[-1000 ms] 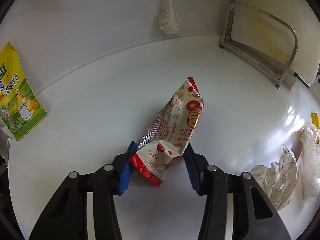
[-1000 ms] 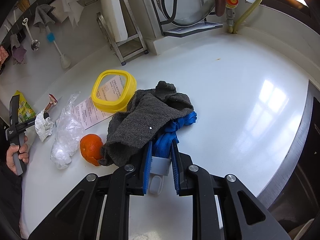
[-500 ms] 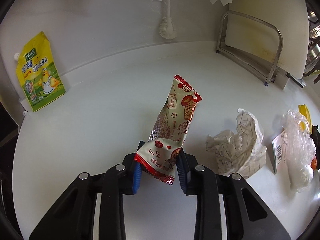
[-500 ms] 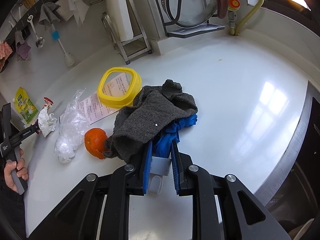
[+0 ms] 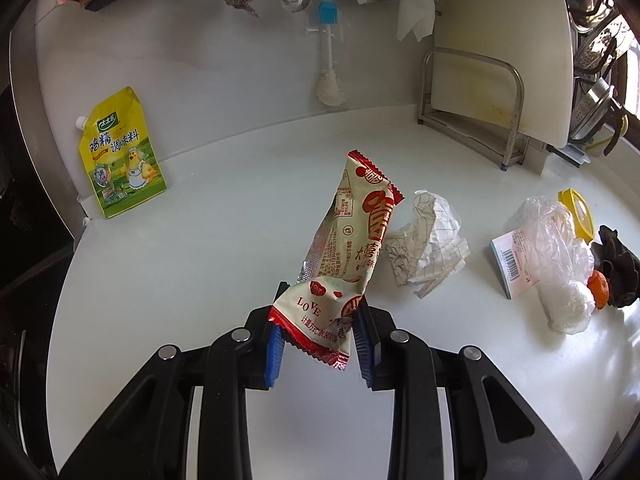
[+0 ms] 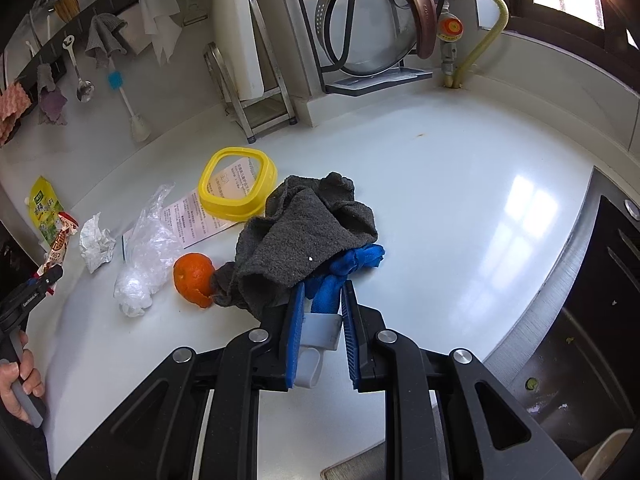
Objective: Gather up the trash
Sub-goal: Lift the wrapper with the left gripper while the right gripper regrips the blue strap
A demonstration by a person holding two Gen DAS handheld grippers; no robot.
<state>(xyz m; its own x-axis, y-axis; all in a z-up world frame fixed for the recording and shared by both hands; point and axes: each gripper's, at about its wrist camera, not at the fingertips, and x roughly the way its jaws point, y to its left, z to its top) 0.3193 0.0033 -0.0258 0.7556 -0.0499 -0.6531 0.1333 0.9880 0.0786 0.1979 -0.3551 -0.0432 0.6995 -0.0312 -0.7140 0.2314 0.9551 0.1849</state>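
My left gripper [image 5: 320,334] is shut on a red and cream snack wrapper [image 5: 352,240] and holds it up above the white counter [image 5: 200,260]. The wrapper also shows in the right wrist view [image 6: 60,242]. My right gripper [image 6: 318,330] is shut on a white holder [image 6: 320,330] with a blue cloth [image 6: 352,266], under a grey towel [image 6: 304,240]. On the counter lie crumpled paper [image 5: 428,248], a clear plastic bag [image 5: 560,256] and orange peel [image 6: 194,278].
A yellow seasoning pouch [image 5: 120,156] leans on the back wall. A yellow lid [image 6: 238,182] rests on a printed sheet [image 6: 200,216]. A steel rack [image 5: 472,108] with a cutting board stands at the back. Utensils hang on the wall. A sink [image 6: 580,360] lies right.
My left gripper has closed on the snack wrapper, lifted it off the counter and pulled back. The right gripper has stayed shut on the holder and barely moved.
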